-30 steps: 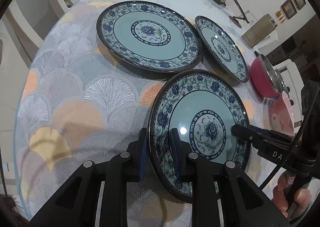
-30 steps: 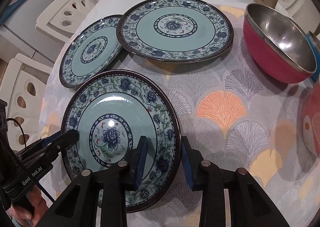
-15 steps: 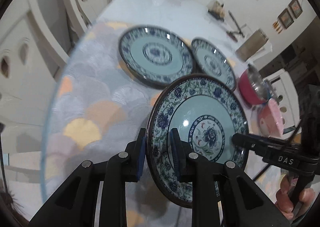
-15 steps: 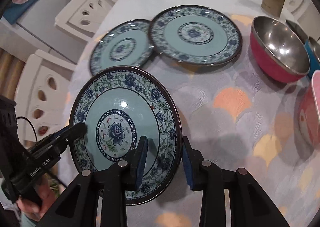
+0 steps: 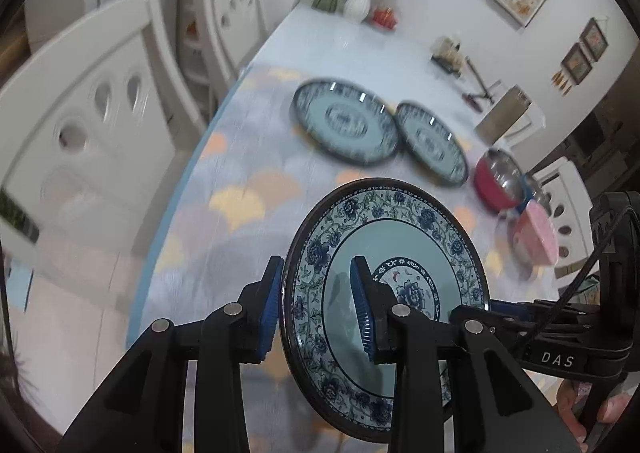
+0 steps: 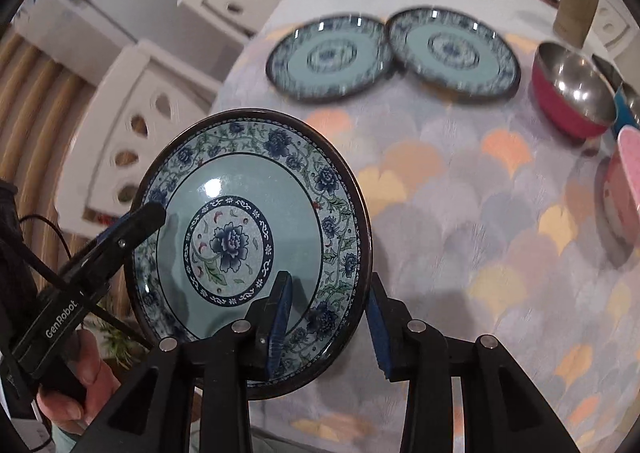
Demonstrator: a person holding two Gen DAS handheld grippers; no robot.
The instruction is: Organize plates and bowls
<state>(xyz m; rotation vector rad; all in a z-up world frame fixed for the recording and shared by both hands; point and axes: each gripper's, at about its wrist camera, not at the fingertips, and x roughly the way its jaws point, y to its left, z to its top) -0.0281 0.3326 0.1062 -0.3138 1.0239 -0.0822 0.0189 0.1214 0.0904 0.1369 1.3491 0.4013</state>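
Note:
A blue-green floral plate (image 5: 404,253) (image 6: 244,189) is held in the air above the table's near edge, tilted. My left gripper (image 5: 316,309) is shut on its left rim, and my right gripper (image 6: 328,321) is shut on its right rim. Each gripper shows in the other's view, the right one (image 5: 472,313) and the left one (image 6: 148,213). Two matching plates (image 5: 346,121) (image 5: 432,143) lie flat side by side farther back on the table, also seen in the right wrist view (image 6: 328,55) (image 6: 454,51).
A red steel-lined bowl (image 6: 574,89) (image 5: 498,183), a blue bowl (image 6: 624,101) and a pink bowl (image 6: 624,181) (image 5: 534,235) stand at the right. White chairs (image 5: 92,141) (image 6: 148,125) stand along the left edge. A tan box (image 6: 576,3) and a flower vase (image 5: 356,5) sit far back.
Both grippers have lifted the plate off the table and pulled it back toward the near edge. The other plates and bowls now look farther away.

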